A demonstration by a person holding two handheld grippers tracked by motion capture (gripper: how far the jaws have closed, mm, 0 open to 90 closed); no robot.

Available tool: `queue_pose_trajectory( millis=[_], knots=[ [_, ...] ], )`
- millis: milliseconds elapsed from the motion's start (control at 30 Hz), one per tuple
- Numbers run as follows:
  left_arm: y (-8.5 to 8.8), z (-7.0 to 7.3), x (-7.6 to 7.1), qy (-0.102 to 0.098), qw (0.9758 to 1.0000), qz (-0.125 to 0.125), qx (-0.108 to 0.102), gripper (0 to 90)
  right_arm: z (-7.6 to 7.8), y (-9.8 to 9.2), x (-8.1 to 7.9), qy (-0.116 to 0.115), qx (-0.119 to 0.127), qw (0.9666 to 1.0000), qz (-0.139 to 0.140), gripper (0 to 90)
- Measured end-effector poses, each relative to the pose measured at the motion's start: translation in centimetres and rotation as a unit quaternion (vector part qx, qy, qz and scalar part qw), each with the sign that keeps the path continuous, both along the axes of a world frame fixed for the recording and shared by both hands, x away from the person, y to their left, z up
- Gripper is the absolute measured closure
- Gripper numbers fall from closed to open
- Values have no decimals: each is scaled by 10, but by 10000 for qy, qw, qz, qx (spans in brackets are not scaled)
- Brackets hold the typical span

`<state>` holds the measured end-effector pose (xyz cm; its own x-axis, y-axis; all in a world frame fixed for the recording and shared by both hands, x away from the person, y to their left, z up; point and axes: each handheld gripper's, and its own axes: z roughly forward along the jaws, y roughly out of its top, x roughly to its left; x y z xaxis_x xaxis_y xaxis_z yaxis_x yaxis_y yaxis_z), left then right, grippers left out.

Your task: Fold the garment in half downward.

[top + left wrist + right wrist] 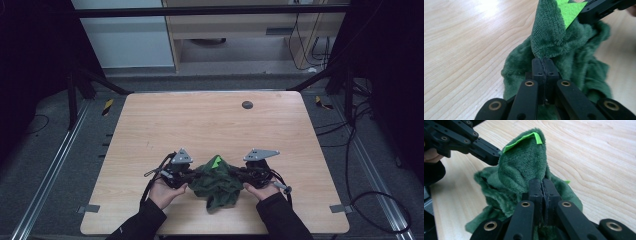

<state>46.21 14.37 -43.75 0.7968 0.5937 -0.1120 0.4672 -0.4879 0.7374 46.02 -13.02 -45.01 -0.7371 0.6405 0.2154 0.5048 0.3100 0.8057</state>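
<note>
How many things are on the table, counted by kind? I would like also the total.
Green plush cloth: 1
Handheld grippers, each with jaws shut on the cloth: 2, the left gripper and the right gripper
Dark round disc near the far table edge: 1
Total: 4

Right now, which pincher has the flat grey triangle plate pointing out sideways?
The right gripper. Its grey plate stretches long and flat toward the table's right edge, while the left gripper carries a smaller, upright triangle. Both pinch the green cloth.
</note>
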Motion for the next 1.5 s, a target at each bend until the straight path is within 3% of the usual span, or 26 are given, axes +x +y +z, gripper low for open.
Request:
queue_pose_trajectory(
  millis=[167, 400, 633, 700, 867, 1067, 1267, 1500],
  knots=[
    [5, 9, -19, -107, 9998, -159, -26, 899, 7, 1, -10, -132, 43, 9998, 133, 876],
    [4, 7, -41, -112, 9993, -342, -74, 900, 7, -2, -25, -162, 24, 9995, 265, 866],
    [-3, -2, -54, -15, 9989, -476, -5, 899, -2, -7, -36, -31, -11, 9995, 310, 851],
    [-5, -7, -59, 41, 9984, -546, 136, 899, -7, -7, -40, 29, -51, 9994, 354, 845],
    [-7, -10, -63, 57, 9982, -555, 233, 898, -12, -8, -42, 147, -116, 9991, 379, 830],
    [-1, -6, -62, 51, 9992, -379, 137, 857, -7, -11, -43, 95, -31, 9994, 340, 790],
    [20, 7, -60, -74, 10000, -6, 31, 858, 1, -20, -46, 26, 83, 9997, 230, 774],
    [26, 11, -40, -90, 9994, 328, -13, 897, 14, -27, -45, -143, 245, 9996, 82, 793]
  ],
)
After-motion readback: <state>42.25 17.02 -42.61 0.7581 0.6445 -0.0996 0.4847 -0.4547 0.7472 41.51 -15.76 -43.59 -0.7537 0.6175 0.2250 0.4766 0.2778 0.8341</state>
